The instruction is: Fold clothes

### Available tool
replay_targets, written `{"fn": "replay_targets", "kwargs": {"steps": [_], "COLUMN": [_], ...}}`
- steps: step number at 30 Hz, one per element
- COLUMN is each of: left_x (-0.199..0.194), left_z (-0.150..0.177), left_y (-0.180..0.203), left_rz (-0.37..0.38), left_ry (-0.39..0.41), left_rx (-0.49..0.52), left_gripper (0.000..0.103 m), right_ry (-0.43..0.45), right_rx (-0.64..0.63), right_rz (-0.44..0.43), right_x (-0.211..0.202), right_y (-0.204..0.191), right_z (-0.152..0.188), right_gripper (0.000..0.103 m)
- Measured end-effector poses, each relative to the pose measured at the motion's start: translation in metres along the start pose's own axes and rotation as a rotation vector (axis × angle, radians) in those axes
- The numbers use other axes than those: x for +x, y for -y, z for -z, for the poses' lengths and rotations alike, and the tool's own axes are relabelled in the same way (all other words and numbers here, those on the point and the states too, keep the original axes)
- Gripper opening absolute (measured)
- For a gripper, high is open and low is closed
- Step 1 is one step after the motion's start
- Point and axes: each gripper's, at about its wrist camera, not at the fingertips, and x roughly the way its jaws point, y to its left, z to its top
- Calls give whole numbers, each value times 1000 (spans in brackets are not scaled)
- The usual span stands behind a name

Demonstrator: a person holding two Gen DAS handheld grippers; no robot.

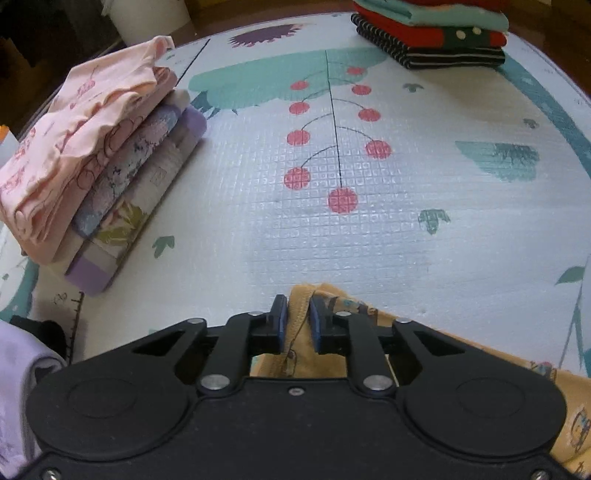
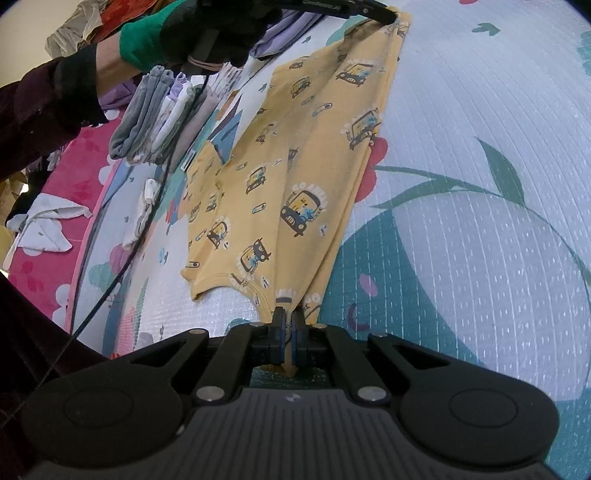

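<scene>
Yellow shirt [image 2: 295,184] stretches lengthwise between both grippers.

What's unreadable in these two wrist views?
- Left wrist view: most of the yellow car-print cotton shirt is hidden by the left gripper body; whether its pads press the cloth is unclear.
- Right wrist view: the left gripper's tip is cut off by the top edge.
- Right wrist view: the grey and lilac folded stack is partly behind the cable.

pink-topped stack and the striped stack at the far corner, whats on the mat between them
Nothing: in the left wrist view only bare printed mat lies between the pink-topped stack and the striped stack.
</scene>
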Motion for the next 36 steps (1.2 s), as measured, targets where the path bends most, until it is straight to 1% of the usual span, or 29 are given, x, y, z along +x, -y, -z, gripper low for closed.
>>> {"fn": "replay_targets", "kwargs": {"steps": [5,7,11,13,14,15,17,18,19,21,22,23,24,25,26,28,29,32,34,36], "left_x": [-8,-8,-20,-13,-9,-6,1,0,-4,-16,-24,-31,-40,-50,-59,-78,-86,-107,-108,-102], "left_z": [2,4,6,5,4,3,2,1,0,2,4,9,15,23,32,53,61,78,82,83], "left_y": [-4,-2,-10,-10,-9,-9,-5,-4,-7,-15,-21,-27,-35,-41,-42,-35,-26,12,37,59], "left_rz": [-6,-21,-21,-36,-43,-50,-84,-103,-115,-140,-150,-151,-137,-106,-74,-31,-14,78,146,174], "left_ry": [12,-6,4,-8,-14,-20,-14,-6,-6,0,1,-5,-15,-22,-23,-29,-27,25,41,33], "left_rx": [-9,19,5,-11,-19,-27,-27,-24,-31,-61,-88,-136,-203,-278,-331,-396,-391,-365,-357,-296], "left_gripper": [9,7,7,8,9,17,23,33,38,38,37,37,36,36,36,36,35,34,25,24], "right_ry": [-11,-13,-38,-42,-42,-46,-54,-56,-56,-53,-48,-44,-39,-38,-34,-24,-17,27,61,96], "right_rx": [-12,-24,-94,-99,-93,-91,-86,-79,-68,-42,-33,-33,-34,-39,-46,-60,-67,-91,-137,-183], "right_rz": [5,13,50,52,48,47,44,42,40,35,35,34,33,33,37,51,61,96,105,115], "right_x": [1,1,3,4,4,4,4,4,3,2,1,0,-1,-3,-6,-14,-19,-36,-39,-41], "right_y": [-2,-4,-15,-15,-14,-13,-12,-12,-10,-8,-8,-9,-9,-10,-11,-11,-11,-10,-17,-23], "right_z": [-2,-1,-4,-4,-5,-6,-7,-7,-7,-7,-6,-5,-4,-4,-5,-5,-6,-8,-12,-15], "right_gripper": [1,1,2,2,2,2,1,2,2,2,2,5,9,10,14,20,26,26,26,26]}}
